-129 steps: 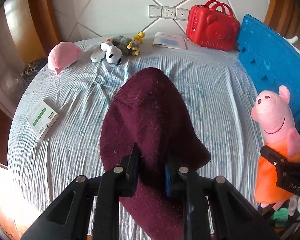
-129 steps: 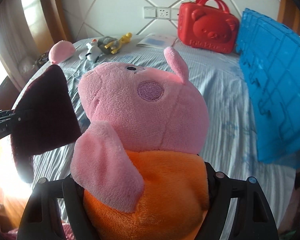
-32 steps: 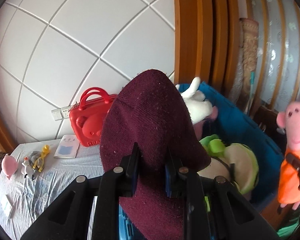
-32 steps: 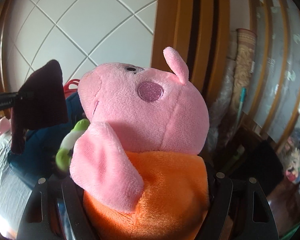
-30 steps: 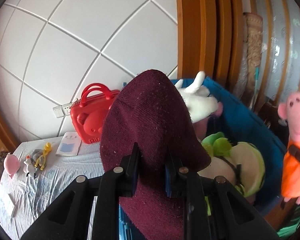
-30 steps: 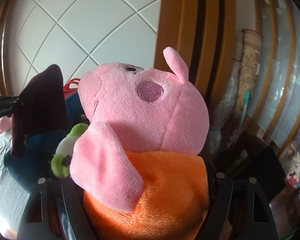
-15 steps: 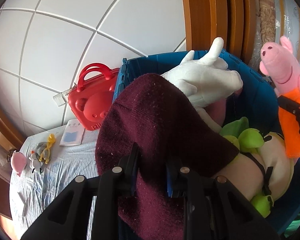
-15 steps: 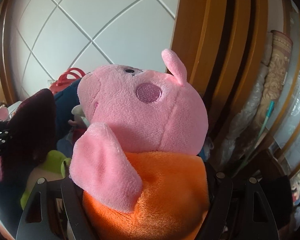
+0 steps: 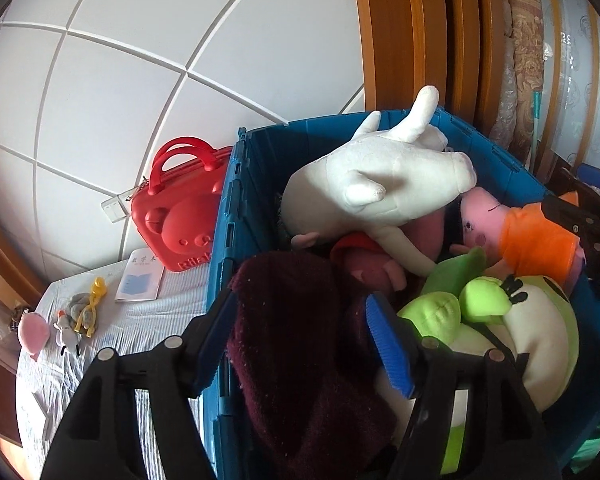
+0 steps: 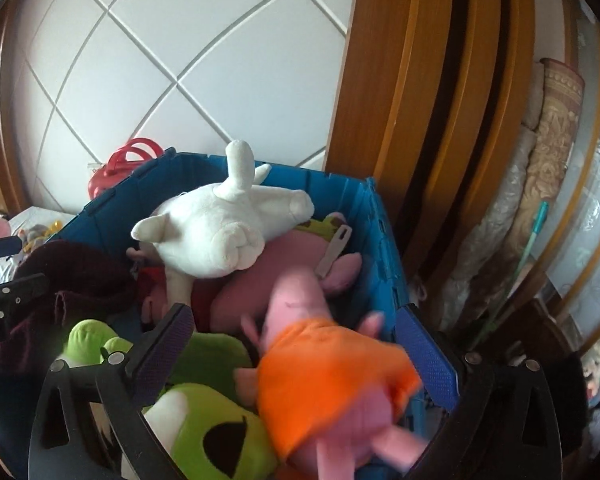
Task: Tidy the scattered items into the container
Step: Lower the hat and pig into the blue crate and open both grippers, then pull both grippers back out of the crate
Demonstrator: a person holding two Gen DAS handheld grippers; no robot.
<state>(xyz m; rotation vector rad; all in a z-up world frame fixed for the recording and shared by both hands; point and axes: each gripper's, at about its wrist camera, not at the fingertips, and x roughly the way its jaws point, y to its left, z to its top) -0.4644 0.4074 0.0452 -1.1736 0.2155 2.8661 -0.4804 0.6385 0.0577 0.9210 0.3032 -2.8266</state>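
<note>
Pig plush (image 10: 332, 364) dropped, blurred; feet cropped

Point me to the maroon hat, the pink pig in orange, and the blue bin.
maroon hat (image 9: 300, 320), left wrist view, on its knit middle.
pink pig in orange (image 10: 328, 364), right wrist view, on the orange dress.
blue bin (image 9: 260, 160), left wrist view, on the inner back wall.

Left gripper (image 9: 300, 336), angled downward, jaws opening; the dark knit fabric (image 9: 300, 360) between its blue pads (image 9: 388, 344) hangs loose. Right gripper (image 10: 296, 352), likewise angled downward, jaws opening wide; the pig toy (image 10: 332, 376) lies blurred between its pads (image 10: 428, 356), untouched by either.
</note>
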